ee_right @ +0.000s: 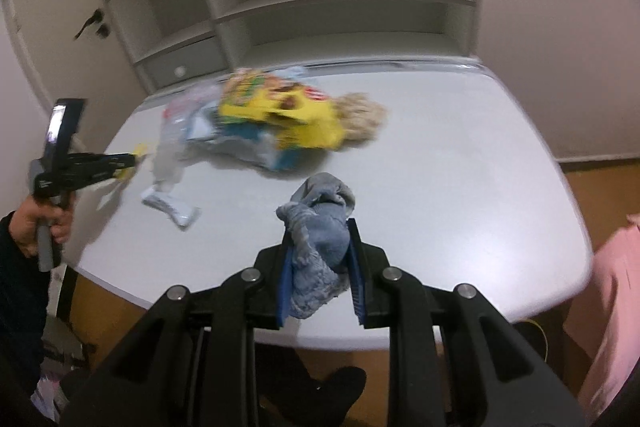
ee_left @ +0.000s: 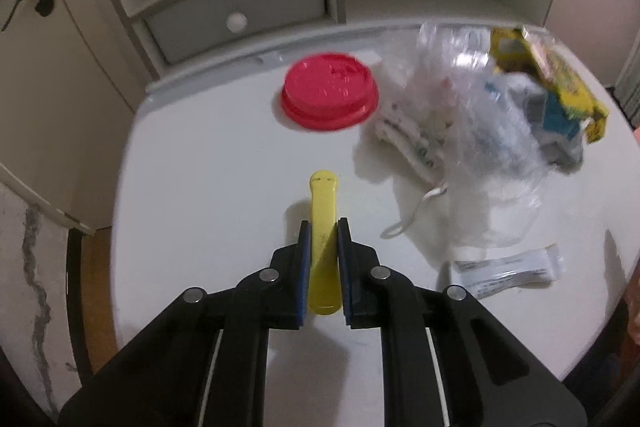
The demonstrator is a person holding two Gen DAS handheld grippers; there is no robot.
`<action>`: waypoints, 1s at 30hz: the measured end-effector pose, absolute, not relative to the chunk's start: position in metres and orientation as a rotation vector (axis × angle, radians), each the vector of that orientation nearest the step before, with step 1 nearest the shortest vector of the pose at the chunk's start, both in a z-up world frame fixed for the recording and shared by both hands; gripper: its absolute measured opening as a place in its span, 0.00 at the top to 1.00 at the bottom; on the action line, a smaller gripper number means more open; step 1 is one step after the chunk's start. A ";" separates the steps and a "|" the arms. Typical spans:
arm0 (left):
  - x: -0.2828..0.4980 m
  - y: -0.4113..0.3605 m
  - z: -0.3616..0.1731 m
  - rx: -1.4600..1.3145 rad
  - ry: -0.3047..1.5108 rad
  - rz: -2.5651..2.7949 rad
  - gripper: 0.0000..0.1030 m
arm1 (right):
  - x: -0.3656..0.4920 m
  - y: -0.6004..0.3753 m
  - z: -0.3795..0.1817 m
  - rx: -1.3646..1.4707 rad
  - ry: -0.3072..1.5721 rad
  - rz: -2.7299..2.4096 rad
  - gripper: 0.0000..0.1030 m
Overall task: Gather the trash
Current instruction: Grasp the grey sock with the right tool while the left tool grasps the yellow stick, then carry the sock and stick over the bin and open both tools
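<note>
Your left gripper (ee_left: pixel 324 227) clamps a yellow stick (ee_left: pixel 323 211) above the white table (ee_left: pixel 208 155). Your right gripper (ee_right: pixel 320 227) grips a crumpled grey cloth (ee_right: pixel 318 227) near the table's front edge, with the trash pile (ee_right: pixel 272 123) beyond it.

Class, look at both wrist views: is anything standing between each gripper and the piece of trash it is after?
Nothing visible does. The left gripper is already closed on the yellow strip, and the right gripper is closed on the crumpled grey cloth. The red lid and the clear plastic bag lie farther off on the table.
</note>
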State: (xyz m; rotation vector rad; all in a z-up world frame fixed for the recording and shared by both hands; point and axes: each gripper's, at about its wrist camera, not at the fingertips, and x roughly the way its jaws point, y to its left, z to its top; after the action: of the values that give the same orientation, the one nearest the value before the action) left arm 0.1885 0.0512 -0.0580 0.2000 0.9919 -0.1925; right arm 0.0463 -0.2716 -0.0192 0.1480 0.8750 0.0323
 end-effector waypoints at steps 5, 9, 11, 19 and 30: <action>0.162 0.014 -0.019 0.220 0.898 -0.277 0.89 | 0.012 -0.335 -0.034 0.222 0.882 -0.086 0.77; 0.132 -0.054 0.007 0.261 0.827 -0.414 0.89 | -0.020 -0.385 -0.047 0.289 0.874 -0.201 0.77; 0.114 -0.103 0.015 0.285 0.796 -0.519 0.89 | -0.040 -0.414 -0.053 0.324 0.865 -0.266 0.77; 0.025 -0.308 0.004 0.391 0.740 -0.950 0.89 | -0.121 -0.522 -0.097 0.445 0.888 -0.537 0.77; -0.075 -0.511 -0.118 0.549 0.788 -1.308 0.89 | -0.214 -0.630 -0.206 0.687 0.962 -0.740 0.77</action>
State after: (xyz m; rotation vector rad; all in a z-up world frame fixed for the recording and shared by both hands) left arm -0.0753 -0.5113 -0.1180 0.5490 0.7875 -1.3083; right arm -0.2140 -0.6298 -0.2056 0.6865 0.9618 -0.7399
